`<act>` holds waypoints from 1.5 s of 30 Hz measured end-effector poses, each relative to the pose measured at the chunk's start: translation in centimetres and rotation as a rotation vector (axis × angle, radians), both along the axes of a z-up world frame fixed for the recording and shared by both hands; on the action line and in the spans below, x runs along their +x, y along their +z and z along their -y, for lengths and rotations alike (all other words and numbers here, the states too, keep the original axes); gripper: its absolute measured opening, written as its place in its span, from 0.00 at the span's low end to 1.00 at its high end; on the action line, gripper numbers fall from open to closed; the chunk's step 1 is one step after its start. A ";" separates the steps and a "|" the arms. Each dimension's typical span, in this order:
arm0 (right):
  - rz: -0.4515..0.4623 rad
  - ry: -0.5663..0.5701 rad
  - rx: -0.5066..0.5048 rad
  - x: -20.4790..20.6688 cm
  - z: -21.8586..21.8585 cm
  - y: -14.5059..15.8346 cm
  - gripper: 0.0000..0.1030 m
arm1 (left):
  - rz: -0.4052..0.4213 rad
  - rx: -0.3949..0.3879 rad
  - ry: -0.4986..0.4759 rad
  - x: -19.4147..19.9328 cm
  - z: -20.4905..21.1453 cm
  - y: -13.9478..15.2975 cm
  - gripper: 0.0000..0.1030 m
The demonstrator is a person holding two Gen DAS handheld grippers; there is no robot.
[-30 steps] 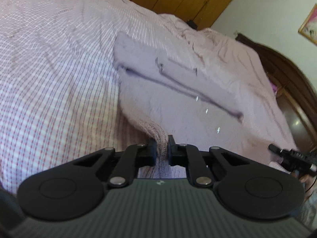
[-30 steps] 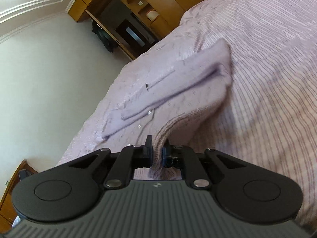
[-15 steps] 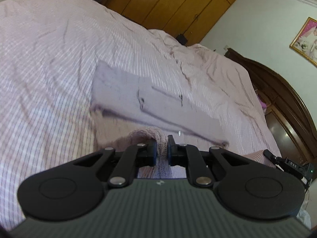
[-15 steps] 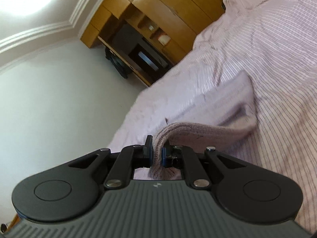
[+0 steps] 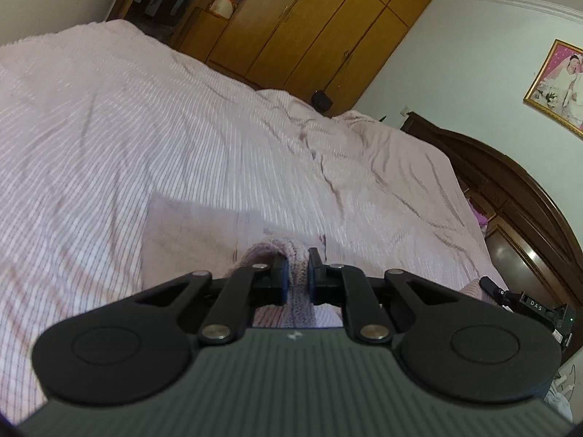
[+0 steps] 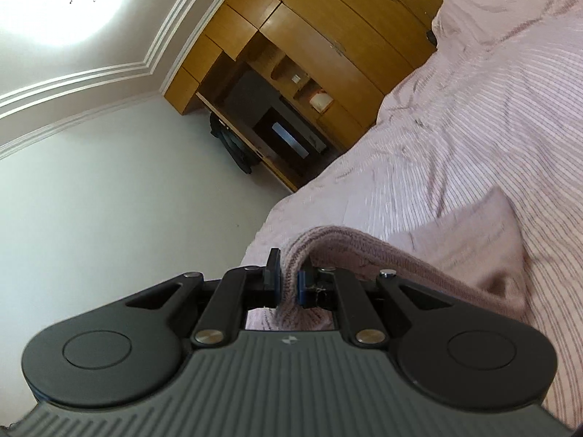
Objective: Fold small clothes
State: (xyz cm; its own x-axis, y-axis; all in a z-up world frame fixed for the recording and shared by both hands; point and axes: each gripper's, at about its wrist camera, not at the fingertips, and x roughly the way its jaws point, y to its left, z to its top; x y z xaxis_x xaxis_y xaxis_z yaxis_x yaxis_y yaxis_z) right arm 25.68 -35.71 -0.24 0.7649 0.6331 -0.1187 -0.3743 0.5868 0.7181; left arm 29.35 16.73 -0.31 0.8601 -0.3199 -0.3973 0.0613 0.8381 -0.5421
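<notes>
Both grippers are clamped narrow on the ribbed hem of a small pale-pink knit garment (image 5: 204, 233): the left gripper (image 5: 295, 276) pinches a bunched fold of it between its pads, and the right gripper (image 6: 289, 280) does the same at another spot along that edge. Compared with a second ago, the hem has been lifted off the bed (image 5: 145, 127) and carried over the garment's far part, so the folded sleeves that lay in plain view then are now mostly hidden behind the raised hem, and only a flat corner of the garment shows on the bed past the left gripper. The right wrist view has tipped up toward the wardrobe (image 6: 328, 36) and ceiling, which fits a rising, forward sweep. This reads as the mid-point of a bottom-to-top fold; the hem seems to need lowering onto the garment's far edge, kept level so the layers line up.
</notes>
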 end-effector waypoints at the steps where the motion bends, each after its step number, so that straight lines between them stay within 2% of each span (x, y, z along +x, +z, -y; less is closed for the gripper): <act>1: 0.004 -0.003 0.005 0.8 -0.1 0.3 0.09 | 0.007 0.000 0.003 0.7 -0.1 0.2 0.12; 7: 0.027 -0.046 0.022 5.5 0.2 0.9 0.09 | 0.029 -0.017 0.022 4.7 -1.5 0.2 0.12; 12: 0.010 -0.083 0.024 10.2 0.6 -0.6 0.09 | 0.015 -0.027 0.055 8.5 -3.0 -1.7 0.12; 19: -0.110 -0.139 -0.027 17.7 -0.1 -6.8 0.09 | -0.079 -0.039 0.101 13.8 -5.1 -8.2 0.12; 25: -0.204 -0.177 -0.046 21.2 -1.0 -12.2 0.09 | -0.140 -0.030 0.119 15.3 -6.1 -13.0 0.14; 27: -0.252 -0.189 -0.123 21.7 -1.3 -13.2 0.13 | -0.134 -0.070 0.088 15.2 -6.6 -13.6 0.16; 29: -0.262 -0.209 -0.248 21.0 -1.7 -13.3 0.24 | -0.127 -0.072 0.097 14.4 -7.0 -13.6 0.21; 30: -0.238 -0.212 -0.281 20.5 -1.8 -13.2 0.30 | -0.119 -0.063 0.102 13.9 -7.2 -13.4 0.23; 31: -0.212 -0.216 -0.299 20.0 -1.8 -13.0 0.35 | -0.111 -0.052 0.110 13.3 -7.4 -13.1 0.27; 32: -0.198 -0.221 -0.308 19.4 -1.8 -12.8 0.42 | -0.105 -0.034 0.121 12.7 -7.4 -12.8 0.39; 33: -0.189 -0.226 -0.318 18.9 -1.7 -12.6 0.47 | -0.102 -0.015 0.126 12.2 -7.4 -12.6 0.42; 35: -0.187 -0.237 -0.348 18.4 -1.5 -12.0 0.48 | -0.111 0.037 0.138 11.2 -7.3 -12.0 0.42; 38: -0.209 -0.234 -0.458 17.8 -1.6 -10.2 0.48 | -0.143 0.126 0.163 10.4 -6.5 -10.6 0.43; 42: -0.184 -0.212 -0.603 16.6 -3.4 -9.5 0.48 | -0.145 0.300 0.140 10.2 -3.5 -7.8 0.62; 45: -0.188 -0.202 -0.671 15.9 -4.9 -9.6 0.48 | -0.164 0.419 0.087 10.1 -0.3 -7.3 0.62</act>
